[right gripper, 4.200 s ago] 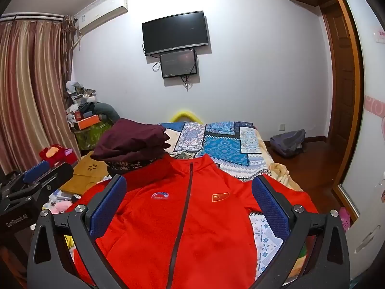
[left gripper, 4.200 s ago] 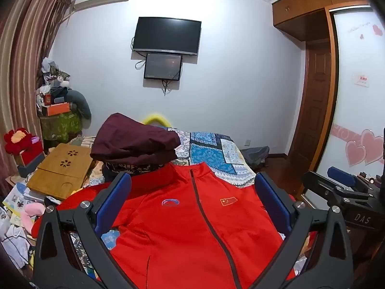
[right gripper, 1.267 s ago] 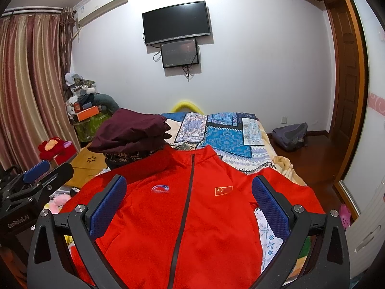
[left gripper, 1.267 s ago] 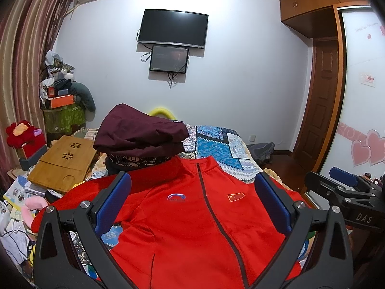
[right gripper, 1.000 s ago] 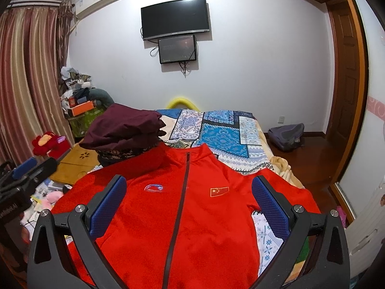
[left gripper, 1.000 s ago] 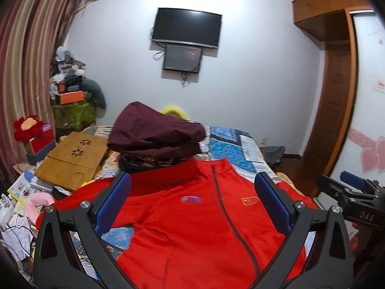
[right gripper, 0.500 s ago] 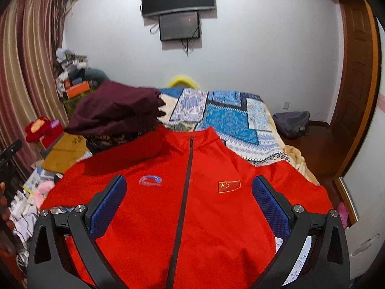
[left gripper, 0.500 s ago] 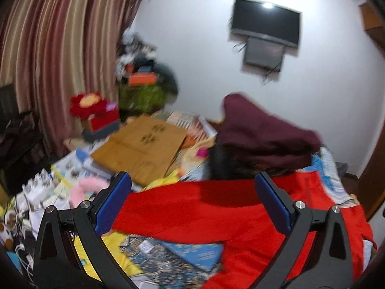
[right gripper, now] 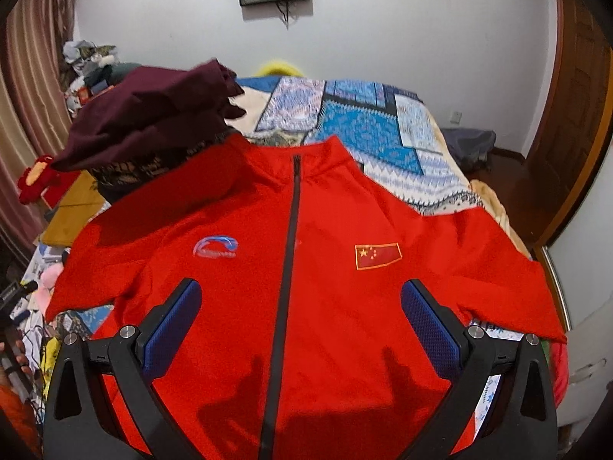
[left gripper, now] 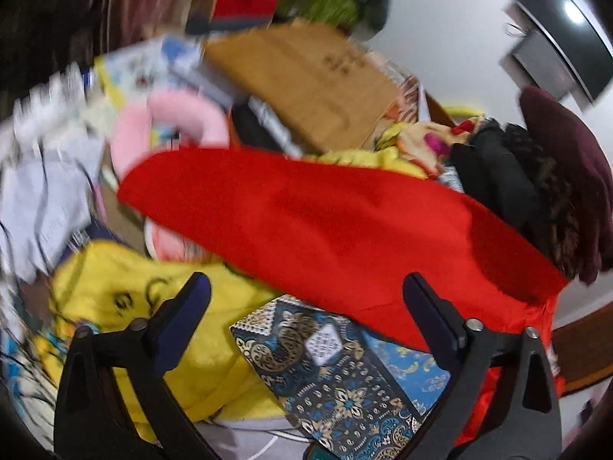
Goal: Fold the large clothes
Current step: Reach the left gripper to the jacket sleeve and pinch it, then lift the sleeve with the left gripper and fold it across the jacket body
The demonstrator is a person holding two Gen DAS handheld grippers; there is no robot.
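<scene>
A red zip jacket (right gripper: 237, 306) lies face up and spread flat on the bed, collar at the far end, both sleeves out to the sides. My right gripper (right gripper: 301, 287) hovers open over its chest, one finger on each side of the dark zip, with nothing held. My left gripper (left gripper: 306, 283) tilts down at the jacket's left sleeve (left gripper: 325, 222), which stretches across just beyond the fingertips. Its jaws are wide and closing, with only yellow and patterned cloth showing below between them. The left wrist view is blurred by motion.
A pile of folded maroon clothes (right gripper: 153, 115) sits at the jacket's left shoulder. The blue patterned bedspread (right gripper: 364, 122) runs beyond the collar. Left of the bed lie yellow cloth (left gripper: 134, 295), a pink cushion (left gripper: 180, 115), a wooden board (left gripper: 314, 80) and papers. A wooden door (right gripper: 574, 115) stands at right.
My left gripper has swung left and down and rolled, from facing the room to looking at the left sleeve and the bedside clutter. My right gripper has dipped closer to the jacket's chest.
</scene>
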